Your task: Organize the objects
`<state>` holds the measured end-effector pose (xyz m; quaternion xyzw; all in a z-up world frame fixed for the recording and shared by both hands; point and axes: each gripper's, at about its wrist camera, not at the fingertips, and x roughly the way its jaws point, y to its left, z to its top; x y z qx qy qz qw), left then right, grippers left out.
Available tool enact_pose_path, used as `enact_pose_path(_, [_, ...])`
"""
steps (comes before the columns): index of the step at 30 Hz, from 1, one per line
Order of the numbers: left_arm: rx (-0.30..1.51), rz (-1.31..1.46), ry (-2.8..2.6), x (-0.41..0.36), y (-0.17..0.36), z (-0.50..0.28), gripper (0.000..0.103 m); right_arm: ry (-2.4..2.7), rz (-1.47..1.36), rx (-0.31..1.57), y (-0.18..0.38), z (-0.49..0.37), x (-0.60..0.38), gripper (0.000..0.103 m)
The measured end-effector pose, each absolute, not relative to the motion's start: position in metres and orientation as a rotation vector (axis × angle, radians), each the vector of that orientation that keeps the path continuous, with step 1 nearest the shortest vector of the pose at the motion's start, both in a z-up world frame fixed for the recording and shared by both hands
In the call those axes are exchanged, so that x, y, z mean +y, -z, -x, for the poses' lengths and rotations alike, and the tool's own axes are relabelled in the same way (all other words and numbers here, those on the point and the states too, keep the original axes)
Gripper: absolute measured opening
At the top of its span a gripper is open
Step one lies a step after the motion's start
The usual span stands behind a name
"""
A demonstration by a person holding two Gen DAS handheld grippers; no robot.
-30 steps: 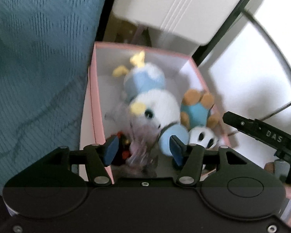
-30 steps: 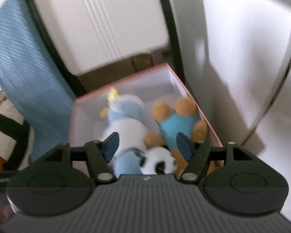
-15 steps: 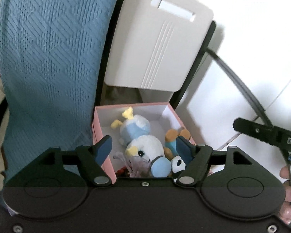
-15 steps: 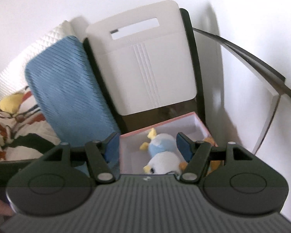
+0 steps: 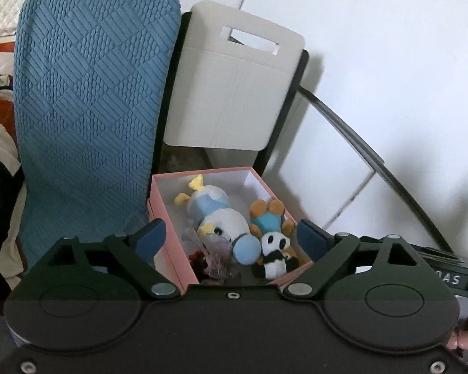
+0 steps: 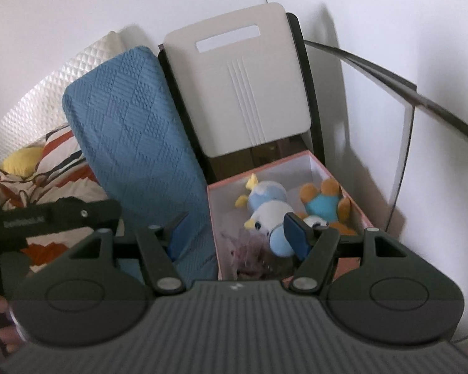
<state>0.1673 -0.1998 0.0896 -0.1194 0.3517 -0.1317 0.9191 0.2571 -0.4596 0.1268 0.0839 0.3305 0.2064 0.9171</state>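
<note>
A pink box (image 5: 162,215) (image 6: 340,184) with a white inside holds several soft toys: a white-and-blue duck (image 5: 221,218) (image 6: 268,208), a panda in teal and orange (image 5: 273,243) (image 6: 323,202), and a crumpled pinkish clear bag (image 5: 216,261) (image 6: 249,249). My left gripper (image 5: 231,240) is open and empty, raised above and in front of the box. My right gripper (image 6: 237,235) is open and empty, also above the box's near edge.
A blue textured cushion (image 5: 90,93) (image 6: 134,131) leans to the left of the box. A white chair back (image 5: 234,93) (image 6: 240,81) stands behind it. A white wall and a dark curved rail (image 5: 374,162) are on the right. Striped bedding (image 6: 46,168) lies at far left.
Both grippers have pulled back and up from the box, so the toys look smaller and farther. The left gripper's jaws have opened wider. The toys stay in the box.
</note>
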Motion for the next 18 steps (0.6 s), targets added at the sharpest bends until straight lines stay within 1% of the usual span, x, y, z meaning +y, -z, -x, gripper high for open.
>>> enact_pose_path(3, [0.711, 0.207, 0.267, -0.199, -0.087, -0.151, 0.100, -0.411, -0.169, 0.688, -0.117, -0.246, -0.454, 0.067])
enact_pose_path(6, [0.712, 0.188, 0.263, -0.197, -0.080, -0.140, 0.103, -0.405, -0.174, 0.699, -0.107, -0.238, -0.450, 0.067])
enact_pose_path(18, [0.726, 0.207, 0.244, -0.185, -0.049, -0.130, 0.103, -0.378, -0.169, 0.735, -0.064, -0.227, -0.439, 0.067])
